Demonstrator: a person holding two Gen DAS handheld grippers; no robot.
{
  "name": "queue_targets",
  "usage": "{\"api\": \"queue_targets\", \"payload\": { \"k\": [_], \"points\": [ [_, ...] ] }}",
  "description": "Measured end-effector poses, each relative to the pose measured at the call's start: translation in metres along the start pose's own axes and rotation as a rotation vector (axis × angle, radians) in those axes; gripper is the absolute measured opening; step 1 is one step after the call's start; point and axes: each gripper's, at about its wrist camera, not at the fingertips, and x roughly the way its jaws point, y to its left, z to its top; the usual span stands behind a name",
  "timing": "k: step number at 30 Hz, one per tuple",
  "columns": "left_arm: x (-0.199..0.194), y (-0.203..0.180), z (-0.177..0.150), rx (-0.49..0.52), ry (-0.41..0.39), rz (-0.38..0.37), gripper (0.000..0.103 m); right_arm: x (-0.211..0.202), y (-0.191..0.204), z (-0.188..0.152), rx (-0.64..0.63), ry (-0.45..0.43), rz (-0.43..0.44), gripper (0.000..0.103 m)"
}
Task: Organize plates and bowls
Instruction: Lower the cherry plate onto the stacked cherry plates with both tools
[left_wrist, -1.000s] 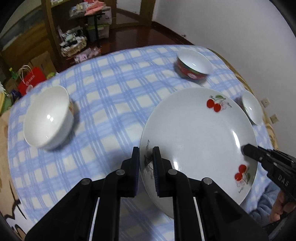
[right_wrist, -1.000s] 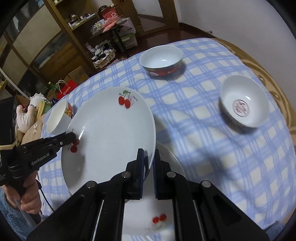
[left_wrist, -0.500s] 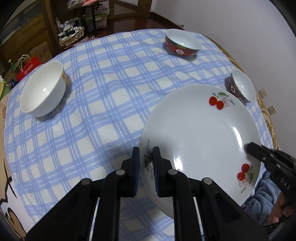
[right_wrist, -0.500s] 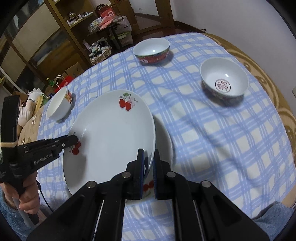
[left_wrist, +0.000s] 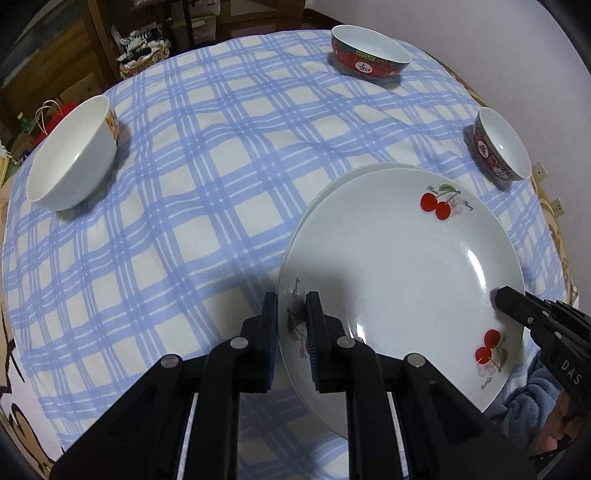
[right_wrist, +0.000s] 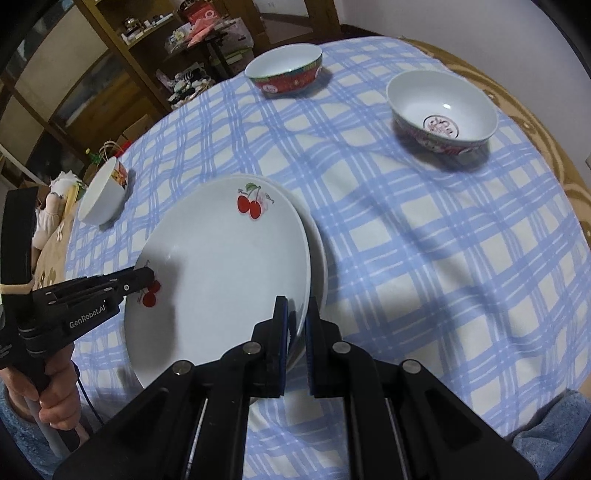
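Note:
A white plate with red cherries (left_wrist: 399, 266) (right_wrist: 221, 266) is held at both sides, tilted slightly. My left gripper (left_wrist: 291, 300) (right_wrist: 147, 277) is shut on its left rim, and my right gripper (right_wrist: 296, 307) (left_wrist: 499, 294) is shut on the opposite rim. Directly beneath lies a second white plate (left_wrist: 322, 197) (right_wrist: 322, 258) on the checked cloth, only its edge peeking out. Whether the two plates touch I cannot tell.
On the blue checked tablecloth (left_wrist: 207, 192) stand a plain white bowl (left_wrist: 70, 155) (right_wrist: 103, 192) at the left, a red bowl (left_wrist: 369, 61) (right_wrist: 284, 70) at the far side, and a patterned bowl (left_wrist: 498, 147) (right_wrist: 443, 107) near the right edge. Shelves stand beyond the table.
Both grippers have carried the cherry plate down and across, so it now sits almost squarely over the second plate, whose cherries are now covered. The table looks closer.

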Motion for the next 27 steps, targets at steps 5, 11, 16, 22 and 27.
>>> {"api": "queue_targets", "payload": {
  "k": [5, 11, 16, 22, 27],
  "points": [
    [0.002, -0.004, -0.007, -0.008, -0.032, 0.033, 0.016, 0.0, 0.005, -0.001, -0.039, -0.008, -0.028, 0.01],
    [0.0, -0.01, -0.013, 0.028, -0.082, 0.072, 0.016, 0.003, 0.003, 0.003, -0.037, -0.007, -0.03, 0.01],
    [-0.003, -0.01, -0.02, 0.06, -0.12, 0.08, 0.015, 0.003, 0.002, 0.004, -0.038, -0.002, -0.045, 0.01],
    [-0.003, -0.011, -0.022, 0.081, -0.134, 0.083, 0.015, 0.004, 0.002, 0.008, -0.044, -0.003, -0.073, 0.01],
    [-0.006, -0.008, -0.02, 0.06, -0.137, 0.068, 0.015, 0.009, 0.0, 0.011, -0.033, 0.015, -0.073, 0.011]
  ]
}}
